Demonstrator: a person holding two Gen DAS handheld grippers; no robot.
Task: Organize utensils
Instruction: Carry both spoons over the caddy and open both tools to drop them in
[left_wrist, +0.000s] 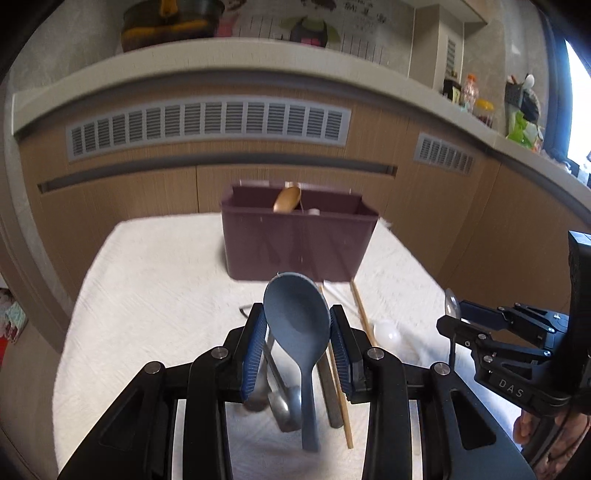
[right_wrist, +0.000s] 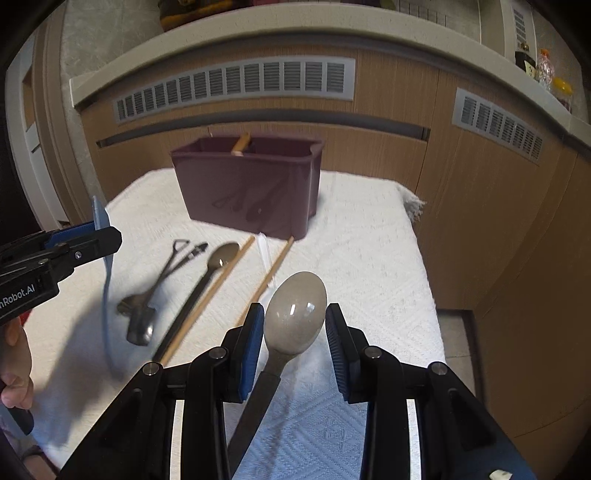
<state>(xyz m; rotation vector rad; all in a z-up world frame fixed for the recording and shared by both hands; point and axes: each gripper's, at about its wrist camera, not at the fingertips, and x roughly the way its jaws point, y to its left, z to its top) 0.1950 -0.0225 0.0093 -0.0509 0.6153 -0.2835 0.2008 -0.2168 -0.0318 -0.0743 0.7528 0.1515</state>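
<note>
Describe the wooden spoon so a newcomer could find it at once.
Start at the maroon utensil caddy standing at the far end of the white cloth. The wooden spoon stands inside it, bowl up above the rim. It is the only tan wooden spoon; the others are blue, metal or clear.

The blue plastic rice spoon stands bowl-up between the left claw's pads, handle hanging below. The grey metal spoon with a black handle sits likewise in the right claw. Ahead of both claws stands the maroon plastic utensil caddy, a wooden spoon leaning inside. Below the claws, metal spoons and wooden chopsticks lie flat.
</note>
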